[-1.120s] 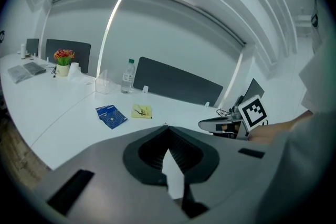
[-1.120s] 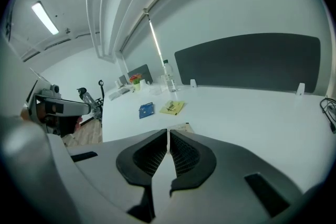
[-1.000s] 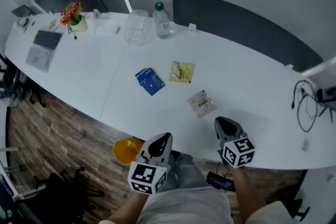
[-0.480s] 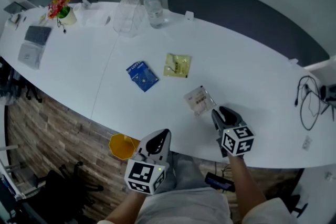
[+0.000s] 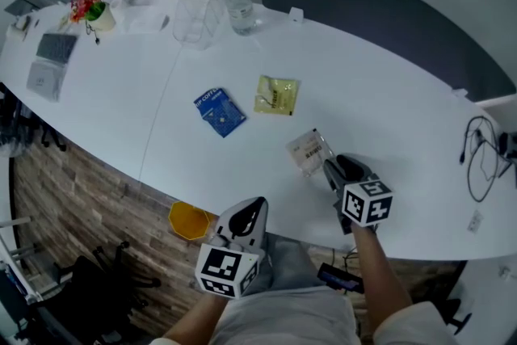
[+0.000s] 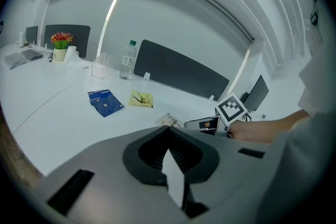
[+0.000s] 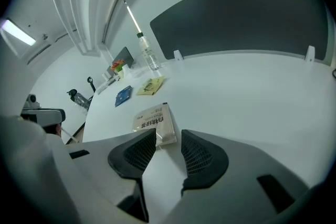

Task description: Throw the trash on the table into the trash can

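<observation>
When counting across the white table (image 5: 388,93), found three flat packets: one pale packet (image 5: 309,151), one blue packet (image 5: 220,111), one yellow packet (image 5: 276,94). Blue one up and to the left of the pale packet, yellow one beyond the pale packet, both apart from it. Also one water bottle (image 5: 237,2), one clear container (image 5: 192,12) and one pot of flowers (image 5: 90,6), all well beyond the pale packet near the table's far edge. One yellow trash can (image 5: 189,220) on the wood floor, left of the pale packet and under the table's near edge.

Printed on the pale packet: two lines of dark characters, too small to spell out. On the blue packet, white lettering, not legible. On the yellow packet, only a dark mark.

Two grippers. Right gripper (image 5: 333,170) low at the pale packet's near end, with jaws just now opening and standing apart; packet flat on the table, its near edge at the mouth of the gap, reaching in between the two tips, no pad pressing on it. Left gripper (image 5: 250,214) well left of the pale packet and nearer the person, off the table's edge, jaws together on nothing.
</observation>
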Available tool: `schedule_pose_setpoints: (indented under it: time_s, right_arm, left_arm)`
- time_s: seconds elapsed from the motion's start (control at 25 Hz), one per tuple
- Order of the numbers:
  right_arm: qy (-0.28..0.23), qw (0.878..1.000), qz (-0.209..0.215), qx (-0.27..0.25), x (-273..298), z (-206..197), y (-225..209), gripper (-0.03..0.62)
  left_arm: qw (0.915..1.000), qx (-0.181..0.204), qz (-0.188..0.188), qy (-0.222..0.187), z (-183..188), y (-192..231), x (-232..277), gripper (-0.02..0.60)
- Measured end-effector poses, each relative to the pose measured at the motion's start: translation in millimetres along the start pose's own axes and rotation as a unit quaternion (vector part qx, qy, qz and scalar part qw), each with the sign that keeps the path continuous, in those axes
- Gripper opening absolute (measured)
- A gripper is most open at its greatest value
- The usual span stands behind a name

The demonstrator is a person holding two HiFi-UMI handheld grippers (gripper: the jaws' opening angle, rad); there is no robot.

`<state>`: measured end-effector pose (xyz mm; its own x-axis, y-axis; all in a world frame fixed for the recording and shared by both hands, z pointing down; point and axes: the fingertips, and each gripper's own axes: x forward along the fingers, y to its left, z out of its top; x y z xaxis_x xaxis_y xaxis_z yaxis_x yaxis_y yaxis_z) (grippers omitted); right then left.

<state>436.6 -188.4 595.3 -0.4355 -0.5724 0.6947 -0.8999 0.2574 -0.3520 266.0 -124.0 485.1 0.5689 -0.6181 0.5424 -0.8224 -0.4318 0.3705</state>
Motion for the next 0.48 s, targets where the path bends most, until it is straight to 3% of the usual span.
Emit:
schedule_pose_setpoints:
  time_s: [0.48]
  right_arm:
    - [0.03,0.999,-0.015,-0.024,2.1,-2.1,-5.6,0.046]
  left_arm:
    - [1.0,-0.008,0.005,0.004,-3.9,3.4,-0.8,0.0]
